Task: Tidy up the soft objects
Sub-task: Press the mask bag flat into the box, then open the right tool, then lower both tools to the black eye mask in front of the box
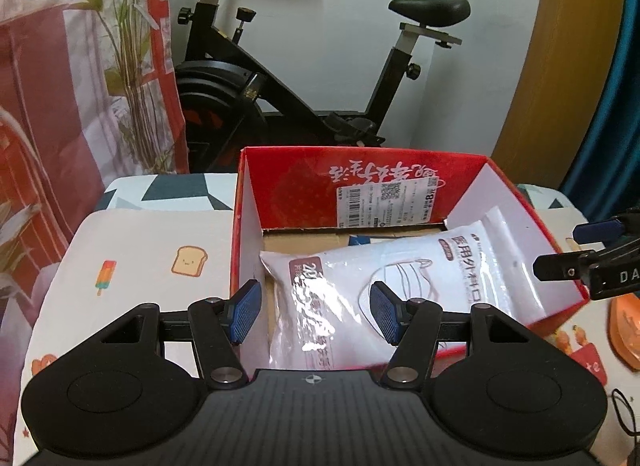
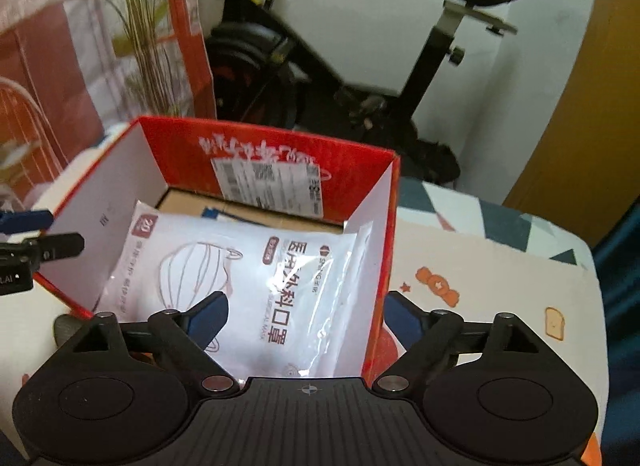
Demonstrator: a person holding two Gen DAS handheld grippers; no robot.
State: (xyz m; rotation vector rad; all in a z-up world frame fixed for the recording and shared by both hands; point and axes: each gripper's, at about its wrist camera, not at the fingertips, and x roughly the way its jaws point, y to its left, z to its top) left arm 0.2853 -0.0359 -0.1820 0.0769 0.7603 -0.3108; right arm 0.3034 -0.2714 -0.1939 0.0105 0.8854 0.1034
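A white plastic pack of face masks point(image 1: 440, 266) point(image 2: 240, 250) lies slanted inside an open red cardboard box point(image 1: 400, 169) point(image 2: 280, 145), one end leaning up the box's right wall. My left gripper point(image 1: 315, 314) hovers over the box's near edge, open, its blue pads apart and clear of the pack. My right gripper point(image 2: 306, 318) is open wide above the near right corner, with the pack and the box wall showing between its fingers and nothing pressed. Each gripper shows at the edge of the other's view: the right gripper point(image 1: 580, 250) and the left gripper point(image 2: 40, 234).
The box stands on a table with a cartoon-print cloth point(image 1: 160, 250) point(image 2: 480, 266). An exercise bike point(image 1: 304, 77) stands behind against the wall, with a plant point(image 1: 128, 65) and red-and-white bags at the left. An orange object point(image 1: 628, 330) lies right of the box.
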